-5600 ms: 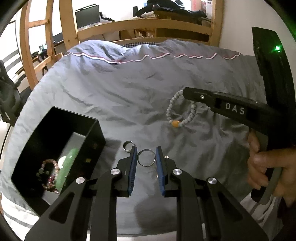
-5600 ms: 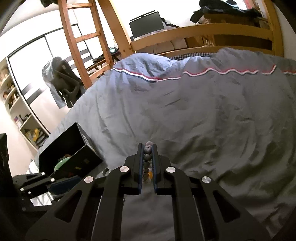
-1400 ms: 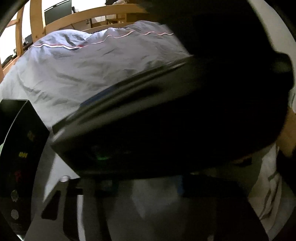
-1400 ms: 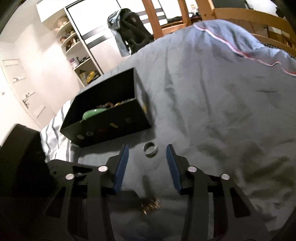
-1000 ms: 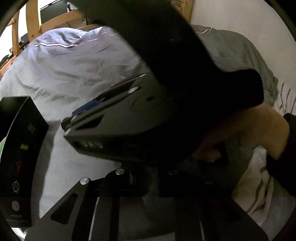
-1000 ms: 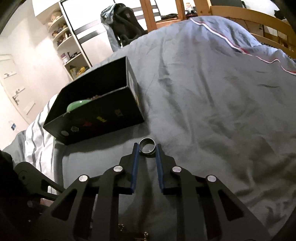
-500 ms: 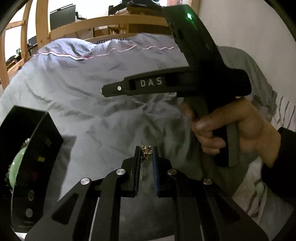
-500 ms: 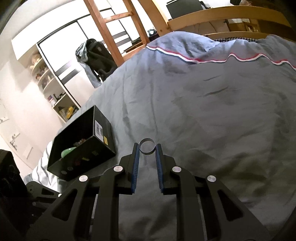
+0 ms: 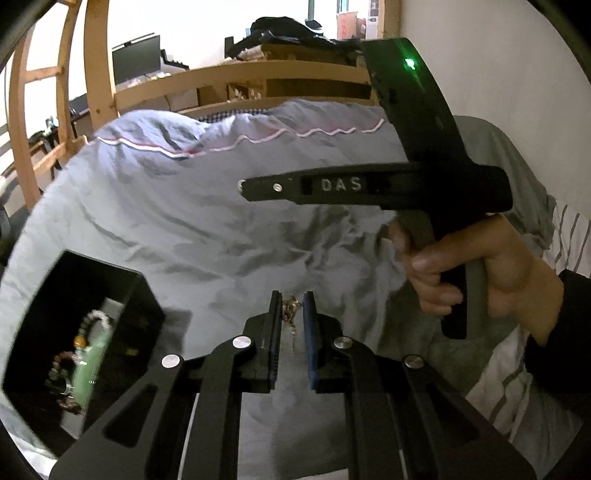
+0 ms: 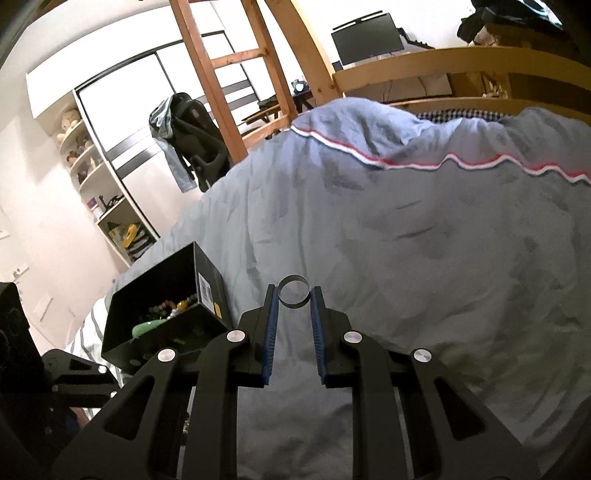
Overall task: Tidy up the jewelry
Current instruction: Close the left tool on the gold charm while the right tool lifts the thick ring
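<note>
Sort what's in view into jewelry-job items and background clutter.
Job items: metal ring in the right gripper; small gold chain piece in the left gripper; black box holding bracelets.

Lying about: grey duvet, wooden ladder, monitor, office chair.

Grey-blue duvet (image 10: 424, 229), creased, red-white wavy trim near far edge. Wooden bed rail (image 9: 236, 79) behind it; wooden ladder (image 10: 225, 70) at left. Dark monitor (image 10: 367, 33) beyond rail. Office chair (image 10: 195, 140) draped with clothing. White open shelves (image 10: 88, 166), cluttered. Bright sliding panels (image 10: 144, 96); white walls.
</note>
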Available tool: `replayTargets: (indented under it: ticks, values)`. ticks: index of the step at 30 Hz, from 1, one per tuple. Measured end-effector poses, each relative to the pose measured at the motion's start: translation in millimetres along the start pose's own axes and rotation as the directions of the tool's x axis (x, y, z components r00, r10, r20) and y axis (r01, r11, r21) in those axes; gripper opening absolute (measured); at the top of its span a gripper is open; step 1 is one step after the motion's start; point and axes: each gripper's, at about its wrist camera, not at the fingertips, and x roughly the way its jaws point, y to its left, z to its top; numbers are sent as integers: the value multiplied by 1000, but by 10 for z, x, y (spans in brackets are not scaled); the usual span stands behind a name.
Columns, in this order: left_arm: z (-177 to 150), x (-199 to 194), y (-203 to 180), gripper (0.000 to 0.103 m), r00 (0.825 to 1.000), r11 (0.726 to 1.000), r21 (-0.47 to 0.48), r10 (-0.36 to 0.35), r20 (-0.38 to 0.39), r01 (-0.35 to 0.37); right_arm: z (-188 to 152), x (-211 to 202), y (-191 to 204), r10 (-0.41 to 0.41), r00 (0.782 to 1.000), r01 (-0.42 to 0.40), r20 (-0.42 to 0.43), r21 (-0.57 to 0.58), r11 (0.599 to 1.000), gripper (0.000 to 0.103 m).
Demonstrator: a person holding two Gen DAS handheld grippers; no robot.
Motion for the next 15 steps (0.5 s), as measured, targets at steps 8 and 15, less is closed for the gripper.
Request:
replayTargets:
  ticks: [8, 15]
  values:
    - [64, -229, 189, 11, 999, 999, -27, 37, 39, -36, 54, -29, 181, -8, 1000, 9, 12, -45, 999, 19]
    - [-57, 131, 93, 38, 997, 1000, -12, -30, -67, 29, 40, -5, 184, -17, 1000, 17, -3, -37, 999, 19]
